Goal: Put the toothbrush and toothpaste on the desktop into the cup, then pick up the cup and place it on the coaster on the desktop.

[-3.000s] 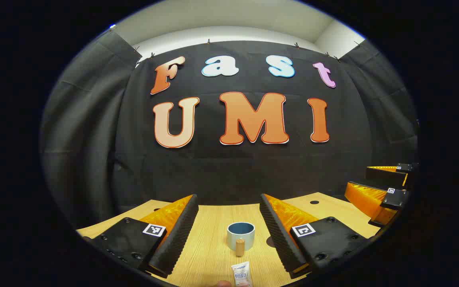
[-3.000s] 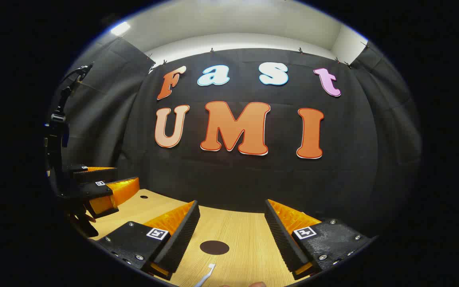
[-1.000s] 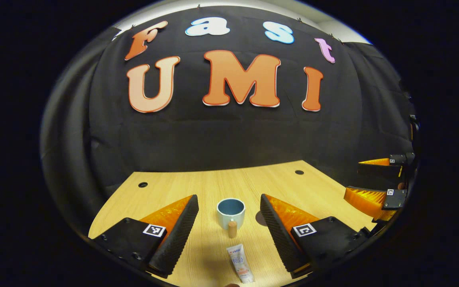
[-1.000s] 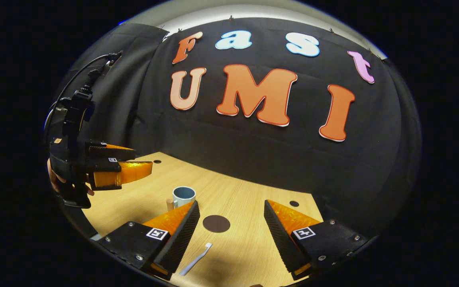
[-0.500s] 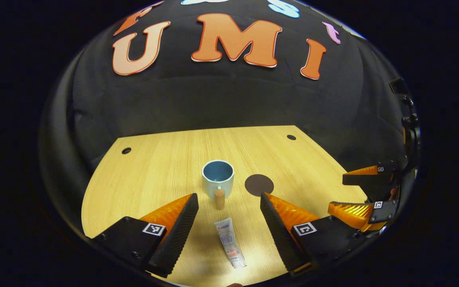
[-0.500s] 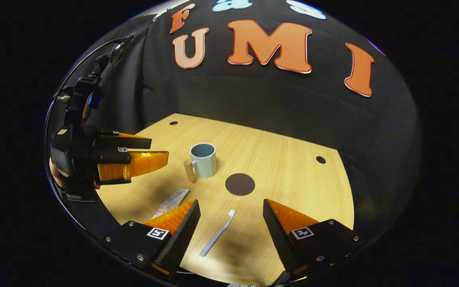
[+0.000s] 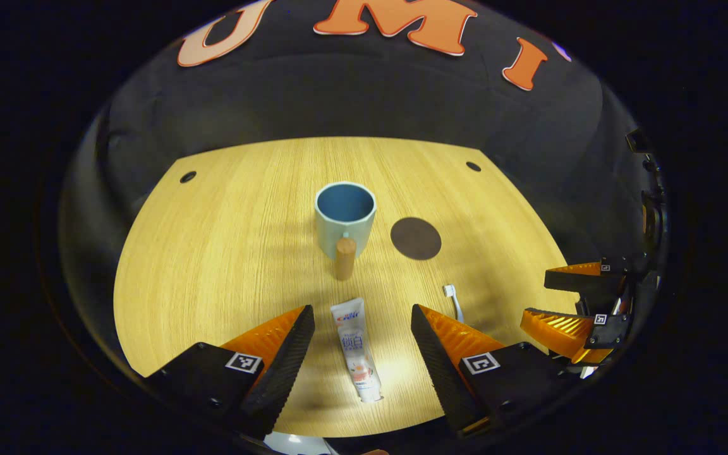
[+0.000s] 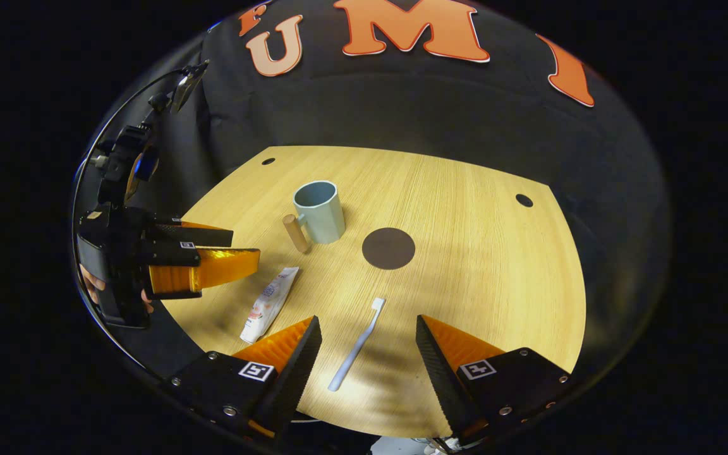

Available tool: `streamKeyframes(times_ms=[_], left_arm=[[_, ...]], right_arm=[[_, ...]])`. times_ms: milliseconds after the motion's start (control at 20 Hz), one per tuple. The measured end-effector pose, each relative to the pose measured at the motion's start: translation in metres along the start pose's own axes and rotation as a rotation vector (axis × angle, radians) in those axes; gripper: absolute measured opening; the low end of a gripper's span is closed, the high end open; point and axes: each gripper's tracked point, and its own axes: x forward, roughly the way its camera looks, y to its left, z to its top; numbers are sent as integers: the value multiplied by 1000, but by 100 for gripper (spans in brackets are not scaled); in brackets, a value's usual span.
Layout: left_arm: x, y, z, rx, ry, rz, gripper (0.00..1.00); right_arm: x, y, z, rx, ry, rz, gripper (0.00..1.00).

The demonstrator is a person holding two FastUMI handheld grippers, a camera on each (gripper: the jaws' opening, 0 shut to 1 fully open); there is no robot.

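In the left gripper view the left gripper [image 7: 363,328] hangs above the near part of the wooden table [image 7: 212,253] with its jaws apart and holding nothing; the toothpaste [image 7: 356,349] lies flat on the table between them, its cap toward the camera; beyond it stands the cup [image 7: 345,218], upright, its wooden handle [image 7: 344,258] turned toward the tube; the dark round coaster [image 7: 416,238] lies just right of the cup, apart from it; in the right gripper view the right gripper [image 8: 367,341] has its jaws apart too, empty, with the toothbrush [image 8: 356,345] lying flat between them, bristle end toward the coaster; the toothpaste sits left of the toothbrush, well apart from it
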Motion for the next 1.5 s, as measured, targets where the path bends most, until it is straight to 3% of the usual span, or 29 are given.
streamKeyframes(times_ms=[250,450,650,850,950,1000,1050,1100,1200,1250,1300,1350,1400,1450,1500], left_arm=[[11,2,-13,-13,143,2,100],[17,-2,-34,-90,253,-31,100],[35,8,-45,-125,298,-11,100],[48,12,-56,-116,338,15,98],[54,10,-61,-127,355,19,86],[56,12,-63,-131,363,28,74],[58,13,-65,-137,368,34,76],[59,12,-67,-147,374,34,62],[61,13,-69,-156,378,39,49],[63,13,-73,-166,379,40,50],[62,11,-71,-171,381,46,42],[62,11,-68,-164,372,42,43],[62,12,-64,-175,355,41,44],[62,12,-62,-163,346,41,36],[63,12,-62,-167,330,32,36]], right_arm=[[-5,3,1,62,98,24,89],[-4,4,1,122,178,39,86],[7,1,-10,130,210,29,78],[20,2,-16,142,227,25,77],[27,2,-21,139,240,14,76],[31,4,-24,140,248,13,76],[34,5,-25,143,256,13,76],[36,6,-28,149,264,14,74],[41,8,-32,156,277,11,69],[44,9,-32,154,284,8,66],[45,10,-34,151,290,5,59],[47,11,-35,146,296,1,65],[49,11,-38,139,304,-7,65],[50,10,-40,132,314,-15,73],[52,11,-44,127,325,-17,65]])
